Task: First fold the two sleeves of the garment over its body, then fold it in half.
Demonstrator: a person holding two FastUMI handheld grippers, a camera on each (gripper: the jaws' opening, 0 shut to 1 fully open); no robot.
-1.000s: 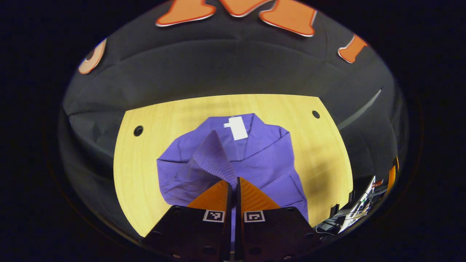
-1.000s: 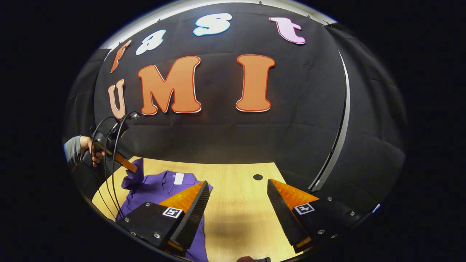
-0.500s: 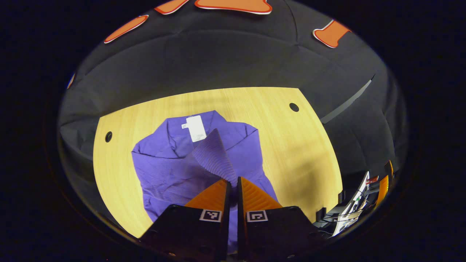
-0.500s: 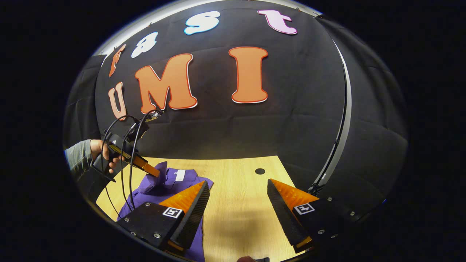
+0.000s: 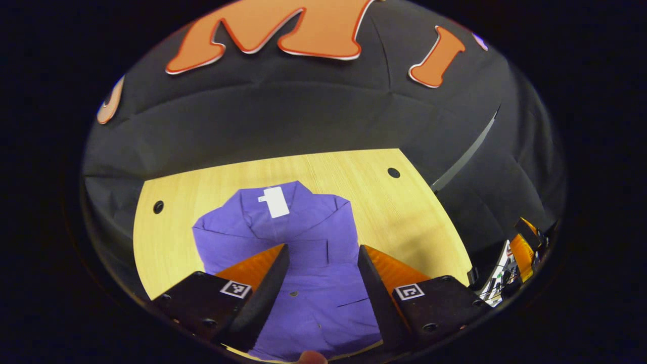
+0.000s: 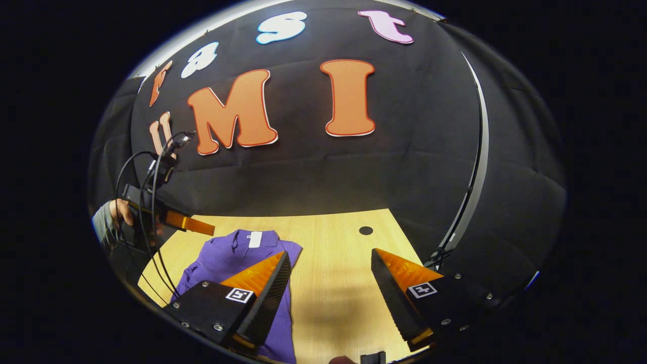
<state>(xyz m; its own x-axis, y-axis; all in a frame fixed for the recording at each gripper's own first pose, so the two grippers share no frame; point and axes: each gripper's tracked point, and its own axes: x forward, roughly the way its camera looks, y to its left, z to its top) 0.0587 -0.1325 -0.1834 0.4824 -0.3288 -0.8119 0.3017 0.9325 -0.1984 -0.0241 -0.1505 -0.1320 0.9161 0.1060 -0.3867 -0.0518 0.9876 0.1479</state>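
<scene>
Tabletop (image 5: 404, 212) of pale wood comes first, with small round holes near its far corners, one hole (image 6: 365, 230) showing in the right gripper view. On it lies the purple polo shirt (image 5: 303, 242), collar toward the far edge and its body running to the near edge, closer to the left side of the table than the right (both sleeves look folded in over the body, though the creases are hard to read). A white tag (image 5: 276, 201) sits at the collar. The left gripper (image 5: 321, 258) hovers above the shirt's middle with its fingers spread apart, nothing between them; the right gripper view shows it held by a hand (image 6: 117, 212) in a grey sleeve. The right gripper (image 6: 331, 268) hangs over bare wood just right of the shirt, fingers likewise wide apart.
</scene>
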